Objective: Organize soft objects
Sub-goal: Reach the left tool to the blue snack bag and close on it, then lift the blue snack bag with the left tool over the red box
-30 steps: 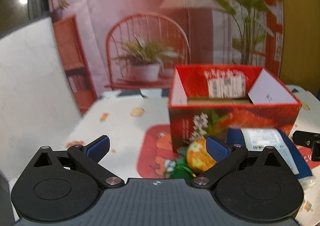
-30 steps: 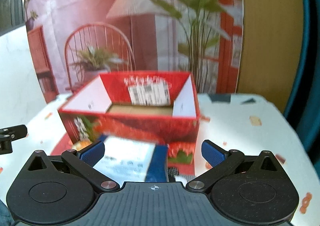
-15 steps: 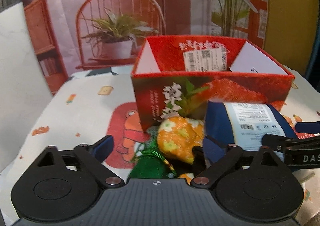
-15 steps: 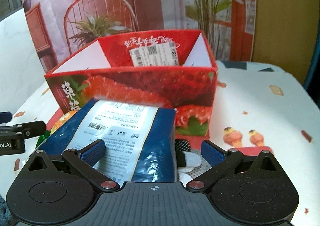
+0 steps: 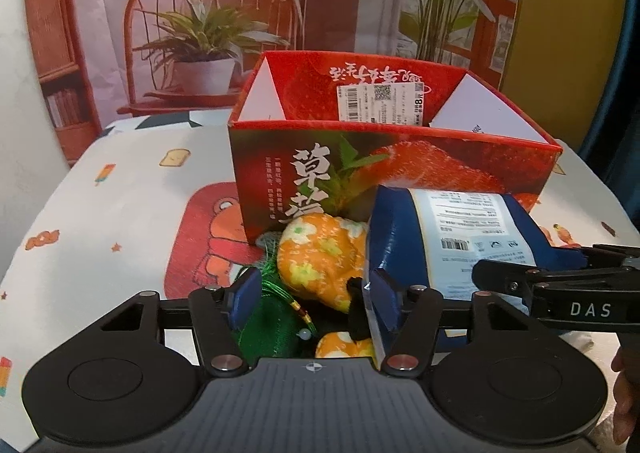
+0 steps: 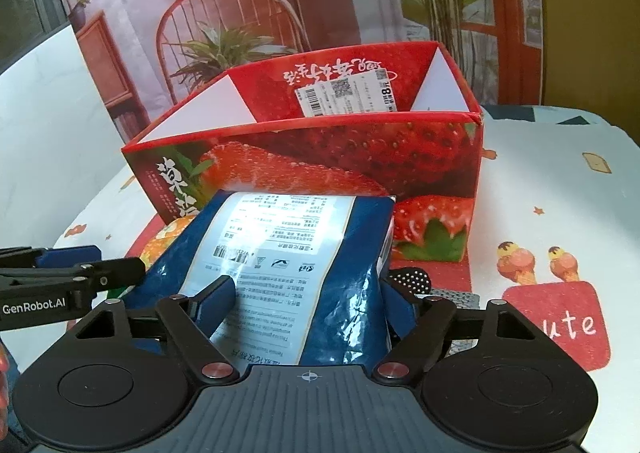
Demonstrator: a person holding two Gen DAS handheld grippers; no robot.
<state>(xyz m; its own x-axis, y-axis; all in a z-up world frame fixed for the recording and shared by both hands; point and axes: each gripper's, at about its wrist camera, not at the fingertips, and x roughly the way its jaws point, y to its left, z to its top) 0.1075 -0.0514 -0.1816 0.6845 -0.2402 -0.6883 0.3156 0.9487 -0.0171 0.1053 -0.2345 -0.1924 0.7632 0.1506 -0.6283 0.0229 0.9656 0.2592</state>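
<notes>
A red strawberry-print box (image 5: 392,169) stands open on the table; it also shows in the right wrist view (image 6: 320,161). In front of it lie an orange flowered plush (image 5: 320,257), a green drawstring pouch (image 5: 276,321) and a blue soft pack with a white label (image 5: 460,237). My left gripper (image 5: 312,299) has narrowed its jaws around the pouch and plush. My right gripper (image 6: 308,301) has its fingers pressed on both sides of the blue pack (image 6: 288,265). A dark dotted item (image 6: 412,279) lies behind the pack.
The table has a white cloth with cartoon prints (image 5: 120,221) and a red patch (image 6: 560,321). A printed backdrop with a chair and plants (image 5: 208,25) stands behind the table. A white wall panel (image 6: 48,125) is at the left.
Both grippers have moved forward and down toward the objects and their jaws have closed in. The right one now grips the blue pack; the left one encloses the pouch and plush.
</notes>
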